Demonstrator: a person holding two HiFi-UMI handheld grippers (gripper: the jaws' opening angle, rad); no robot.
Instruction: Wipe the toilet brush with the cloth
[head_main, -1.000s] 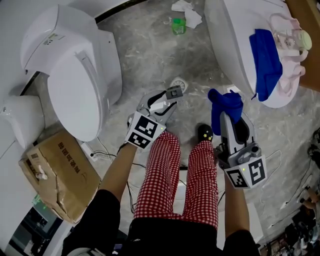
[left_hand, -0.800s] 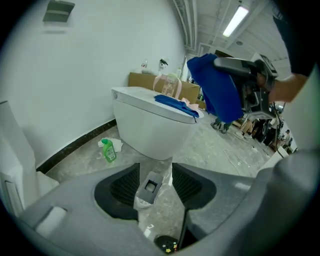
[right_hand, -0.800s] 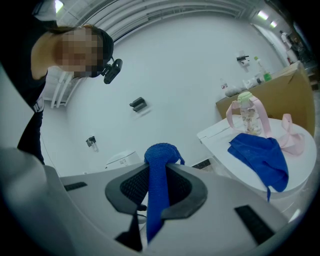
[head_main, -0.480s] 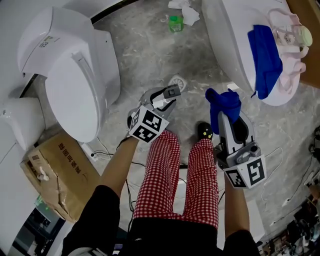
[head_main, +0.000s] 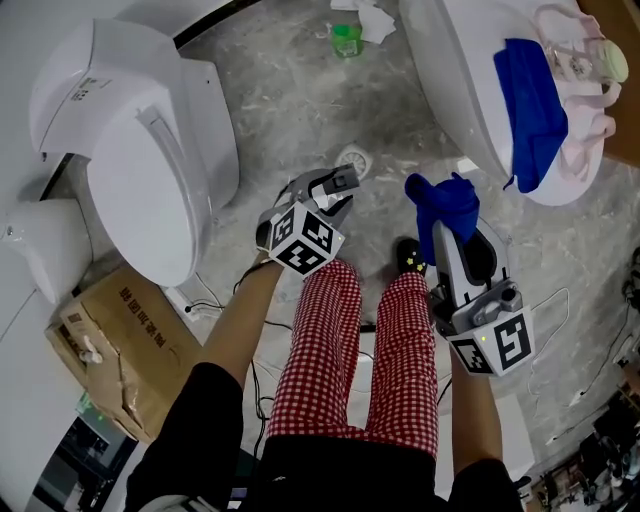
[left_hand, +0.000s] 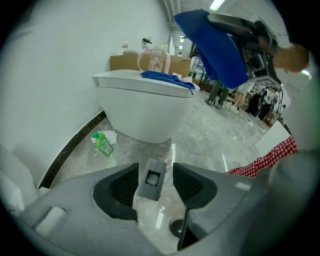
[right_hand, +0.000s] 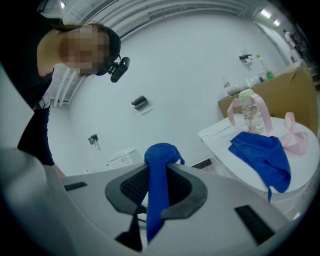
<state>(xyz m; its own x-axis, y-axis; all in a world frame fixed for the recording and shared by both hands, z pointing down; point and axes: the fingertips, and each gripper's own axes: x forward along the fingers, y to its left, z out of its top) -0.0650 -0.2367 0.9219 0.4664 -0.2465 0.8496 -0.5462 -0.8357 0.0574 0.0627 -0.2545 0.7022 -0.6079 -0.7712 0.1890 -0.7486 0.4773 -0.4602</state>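
My left gripper (head_main: 335, 192) hangs above my knees, shut on the toilet brush (head_main: 343, 183); only a grey square handle end and a bit of white shaft show. In the left gripper view that grey end (left_hand: 152, 178) sits between the pads, and the brush head is hidden. My right gripper (head_main: 452, 228) is a hand's width to the right, shut on a blue cloth (head_main: 446, 203) that bunches above its jaws. The right gripper view shows the cloth (right_hand: 159, 170) pinched upright between the pads. Cloth and brush are apart.
A white toilet (head_main: 130, 150) stands at the left and another (head_main: 470, 80) at the upper right, with a second blue cloth (head_main: 532, 100) and a pink-strapped bottle (head_main: 580, 60) on it. A green bottle (head_main: 346, 40), a floor drain (head_main: 352, 160) and a cardboard box (head_main: 115, 340) lie around.
My left gripper has turned and drifted slightly right, toward the cloth, with the brush still in it. The right gripper has hardly moved.
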